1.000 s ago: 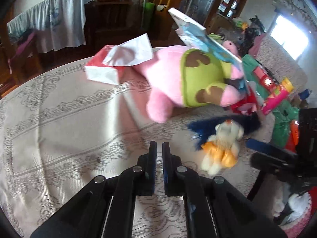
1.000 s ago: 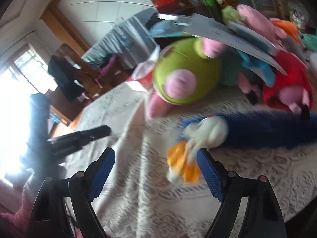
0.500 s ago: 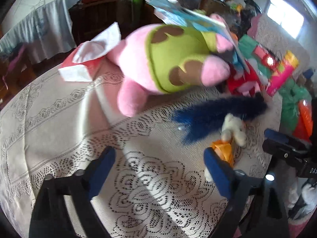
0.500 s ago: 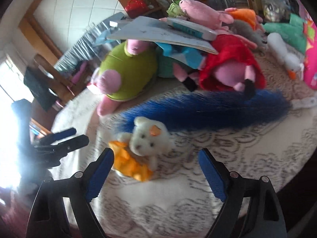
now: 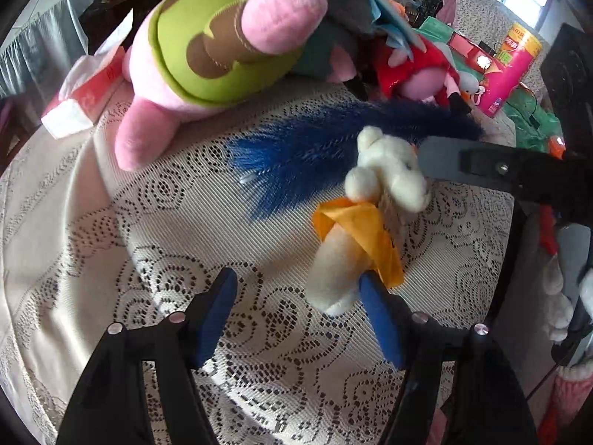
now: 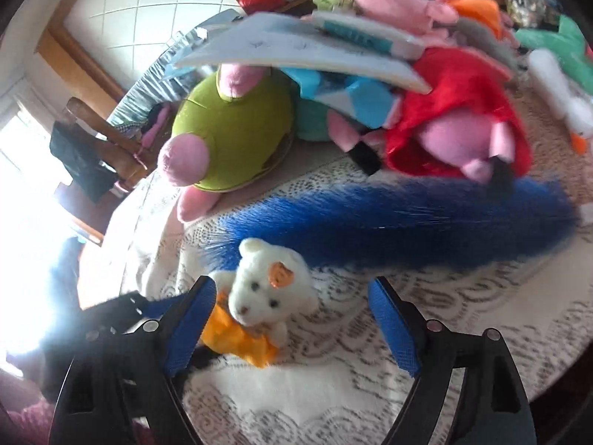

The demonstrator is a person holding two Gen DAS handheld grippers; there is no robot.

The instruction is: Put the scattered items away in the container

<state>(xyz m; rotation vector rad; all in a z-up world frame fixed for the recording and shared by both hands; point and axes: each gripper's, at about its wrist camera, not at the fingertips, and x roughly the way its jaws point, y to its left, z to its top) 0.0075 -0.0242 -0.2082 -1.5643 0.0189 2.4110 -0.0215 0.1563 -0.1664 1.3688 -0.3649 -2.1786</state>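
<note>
A lace-covered table [image 5: 111,259], left to right: a pink and green plush [image 5: 207,48], a blue feather duster [image 5: 315,141] and a small white bear [image 5: 374,222] in an orange cloth. The left gripper [image 5: 296,304] is spread wide, one pad touching the bear's feet; the right gripper [image 6: 292,315], also wide, frames its head. No container shows. A sound grasp would likely centre the soft body between the pads, clear of the duster's bristles.
</note>
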